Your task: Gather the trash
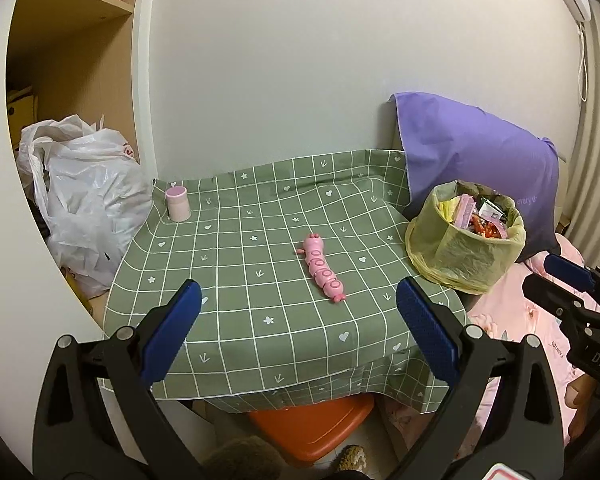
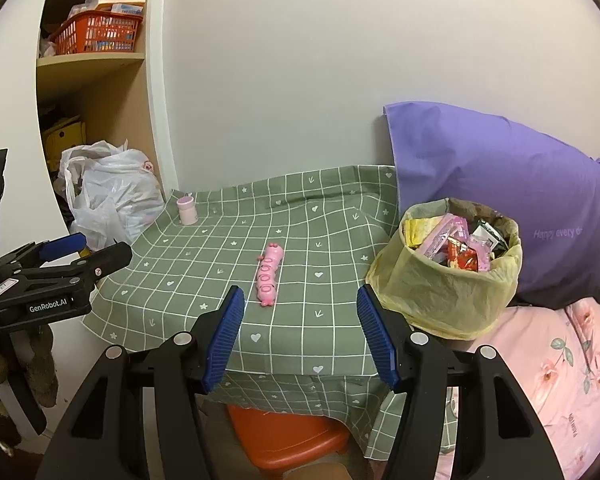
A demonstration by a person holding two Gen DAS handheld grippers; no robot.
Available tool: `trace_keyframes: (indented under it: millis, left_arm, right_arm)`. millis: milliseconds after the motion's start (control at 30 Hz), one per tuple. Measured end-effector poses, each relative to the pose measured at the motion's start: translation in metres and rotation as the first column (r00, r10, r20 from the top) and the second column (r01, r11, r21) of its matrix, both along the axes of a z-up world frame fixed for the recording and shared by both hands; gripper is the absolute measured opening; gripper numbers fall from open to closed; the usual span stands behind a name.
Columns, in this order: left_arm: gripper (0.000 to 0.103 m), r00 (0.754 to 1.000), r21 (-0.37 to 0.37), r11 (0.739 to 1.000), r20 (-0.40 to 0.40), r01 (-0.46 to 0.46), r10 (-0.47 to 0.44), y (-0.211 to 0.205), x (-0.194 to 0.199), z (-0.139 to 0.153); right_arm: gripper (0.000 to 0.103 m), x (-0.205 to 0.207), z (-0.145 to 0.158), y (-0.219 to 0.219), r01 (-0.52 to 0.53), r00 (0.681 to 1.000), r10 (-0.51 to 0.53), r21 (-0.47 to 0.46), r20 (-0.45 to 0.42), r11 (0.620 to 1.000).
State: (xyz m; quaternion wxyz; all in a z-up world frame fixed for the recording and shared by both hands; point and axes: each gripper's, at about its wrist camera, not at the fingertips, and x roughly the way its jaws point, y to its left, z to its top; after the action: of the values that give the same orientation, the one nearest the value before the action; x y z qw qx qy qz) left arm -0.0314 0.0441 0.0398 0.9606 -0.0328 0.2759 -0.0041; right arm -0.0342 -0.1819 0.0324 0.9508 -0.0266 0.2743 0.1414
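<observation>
Lying beyond both grippers' spread fingers (image 2: pixel 224 336), pink caterpillar toy (image 2: pixel 269 278), apart

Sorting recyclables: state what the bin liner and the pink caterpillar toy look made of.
Bin liner: thin yellowish plastic film, matte, by its crinkles and translucency. Pink caterpillar toy: probably hard moulded plastic, smooth with a slight sheen, in rigid jointed segments.

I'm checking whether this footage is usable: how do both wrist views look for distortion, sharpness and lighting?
Left wrist view: strong fisheye, tablecloth grid bowed, dark corners; pink toy sharp. Right wrist view: same bowing, shelf edge curved, bin sharp. Both: soft even indoor light, no glare.
</observation>
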Motion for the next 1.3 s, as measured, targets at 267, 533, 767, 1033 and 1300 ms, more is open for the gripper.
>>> trace_keyframes:
  millis: [267,533,767,1033,1300]
  left_arm:
    - [0.093,1.000,0.020,1.000,0.010,0.001,-0.001,-0.0019,-0.0020,0.0028]
    - [0.093,1.000,0.027,1.000,0.011,0.002,-0.002,-0.0032,-0.0026,0.0032]
    - [0.093,1.000,0.028,1.000,0.009,0.000,-0.001,-0.0039,-0.0030,0.0032]
    - [0.093,1.000,0.028,1.000,0.008,-0.004,0.003,-0.0036,-0.0029,0.0025]
    - [0.093,1.000,0.029,1.000,0.010,-0.003,0.003,-0.0031,-0.0033,0.0024]
  right_arm:
    - [0.055,-0.0013,0.0005,-0.0012,0.005,1.000,-0.005,0.016,0.003,1.000]
    - [0.055,-0.0014,0.0013,-0.0007,0.008,1.000,-0.008,0.020,0.006,1.000]
    - [0.055,-0.0003,0.0019,0.0012,0.009,1.000,-0.009,0.020,0.006,1.000]
    - [0.055,0.0001,0.0015,0.0031,0.009,1.000,-0.010,0.019,0.003,1.000]
    - [0.055,0.0002,0.0012,0.0034,0.020,1.000,-0.020,0.024,0.005,1.000]
